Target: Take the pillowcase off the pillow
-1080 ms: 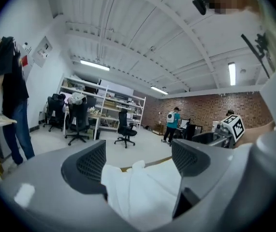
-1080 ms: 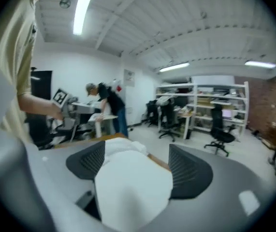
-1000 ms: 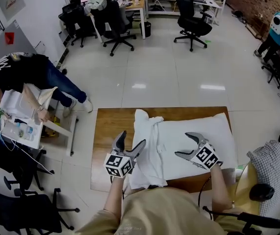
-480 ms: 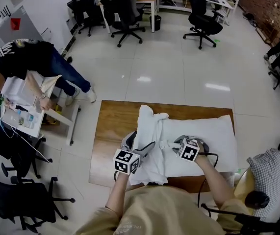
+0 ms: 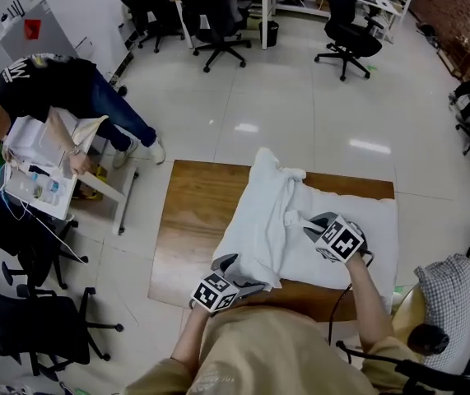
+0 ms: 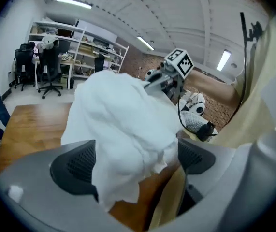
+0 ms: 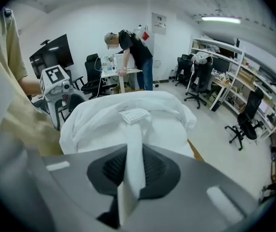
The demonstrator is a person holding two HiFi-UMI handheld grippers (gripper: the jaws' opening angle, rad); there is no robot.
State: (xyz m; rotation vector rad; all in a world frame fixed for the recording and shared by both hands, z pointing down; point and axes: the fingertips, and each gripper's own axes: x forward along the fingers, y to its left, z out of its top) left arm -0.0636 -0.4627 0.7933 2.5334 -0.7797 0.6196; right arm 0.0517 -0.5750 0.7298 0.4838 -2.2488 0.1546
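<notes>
Across the wooden table (image 5: 187, 220) lies a plump white pillow (image 5: 374, 249), its soft pillowcase (image 5: 259, 220) crumpled in folds mid-table. The right gripper (image 5: 310, 225) pinches a narrow flat strip of that cloth; at the table's near edge the left gripper (image 5: 243, 271) is opening, rumpled fabric loose between its jaws

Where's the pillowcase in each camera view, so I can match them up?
Head view: pillowcase bunched mid-frame on the wooden table.
Left gripper view: centre, between the left tool's opening jaws.
Right gripper view: heaped centre, one strip clamped in the right tool.
Shared landmark: the table, at left in the left gripper view, a sliver at right in the right gripper view.
</notes>
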